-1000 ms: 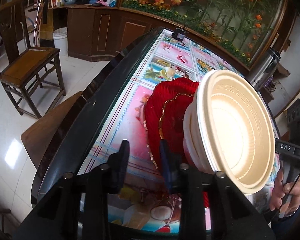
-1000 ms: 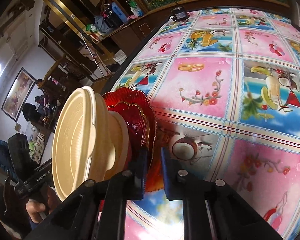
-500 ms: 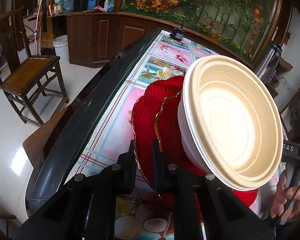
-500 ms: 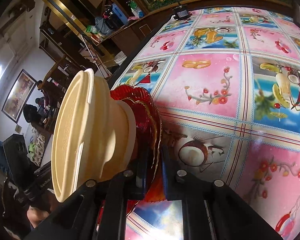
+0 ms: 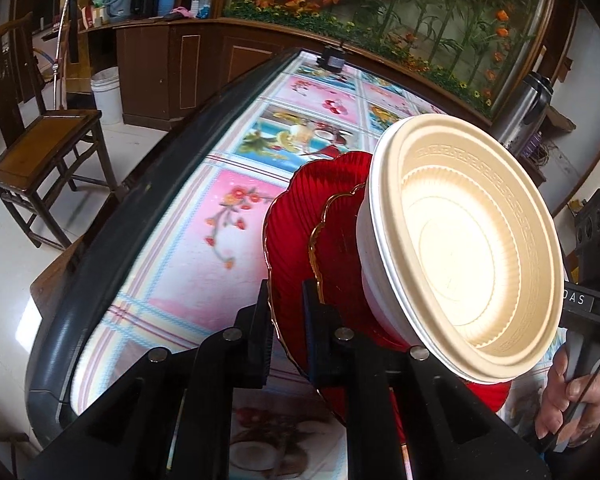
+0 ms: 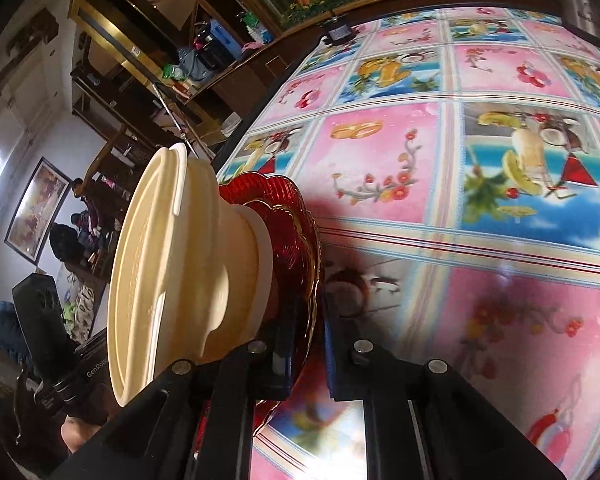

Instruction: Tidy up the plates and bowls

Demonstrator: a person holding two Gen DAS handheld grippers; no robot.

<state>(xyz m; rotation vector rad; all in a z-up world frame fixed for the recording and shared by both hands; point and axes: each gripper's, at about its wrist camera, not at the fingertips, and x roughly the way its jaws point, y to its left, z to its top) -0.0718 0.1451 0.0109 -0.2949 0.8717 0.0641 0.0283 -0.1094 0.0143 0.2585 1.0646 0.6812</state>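
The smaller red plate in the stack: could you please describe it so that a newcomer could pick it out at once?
Start at the table with the pink and blue fruit-print cloth, then find the stack both grippers hold by its edges. Between the large red plate and the cream bowls sits the smaller red plate. Only it has a thin gold scalloped rim standing just inside the larger plate's edge.

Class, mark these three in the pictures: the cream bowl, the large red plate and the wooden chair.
cream bowl (image 5: 459, 248), left wrist view, inside of the bowl.
large red plate (image 5: 288, 220), left wrist view, ribbed rim.
wooden chair (image 5: 44, 144), left wrist view, seat.
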